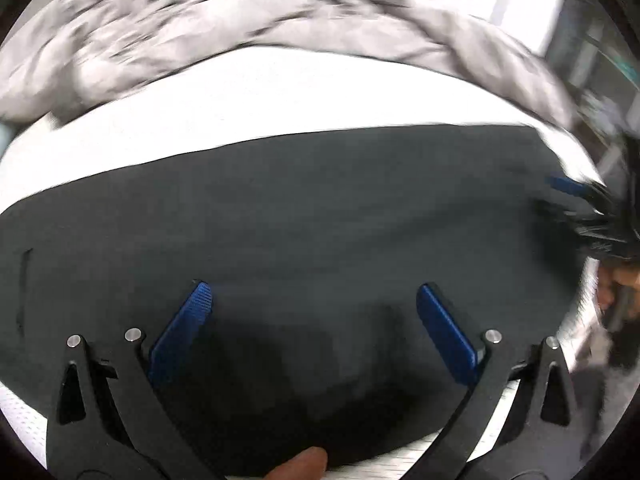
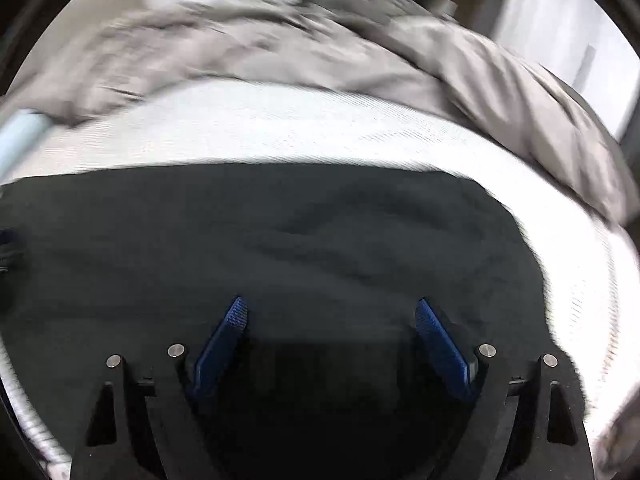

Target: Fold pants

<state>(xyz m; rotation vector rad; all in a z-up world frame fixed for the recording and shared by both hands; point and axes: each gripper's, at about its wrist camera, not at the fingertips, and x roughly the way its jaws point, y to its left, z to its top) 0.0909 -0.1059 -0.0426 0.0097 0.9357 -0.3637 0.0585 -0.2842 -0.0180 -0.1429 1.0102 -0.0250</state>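
While both grippers hang tilted steeply down over the bed, the dark pants (image 1: pixel 320 208) lie spread flat on the white mattress cover (image 1: pixel 248 92), running along its near edge. The left gripper (image 1: pixel 314 294) has its jaws spread wide, blue pads (image 1: pixel 180 332) parted with nothing between them but the cloth below; the pads do not press on anything. A fingertip (image 1: pixel 304 466) of the person shows at the bottom of the left wrist view, just under the gripper's frame. Over to the right in that view, blurred, the other tool's blue pad (image 1: pixel 568 188) sits above the pants' right end, and part of a hand (image 1: pixel 618 292) shows at the frame's rim behind it.

The right gripper (image 2: pixel 330 308) is just the same: jaws standing wide apart, blue pads (image 2: pixel 440 348) clear of each other, holding nothing, dark fabric lying below the gap. Whether the fingertips touch the cloth I cannot tell. In its view the pants (image 2: pixel 280 240) fill the near half of the bed, their far edge a straight line against the white cover (image 2: pixel 260 128), their right end rounding off short of the mattress's right edge. A slit-like seam (image 1: pixel 25 280) marks the cloth at the left end.

Beyond the pants, a rumpled grey blanket (image 2: pixel 280 44) is heaped along the far edge of the bed and trails down its right side. Both views are smeared with motion blur.
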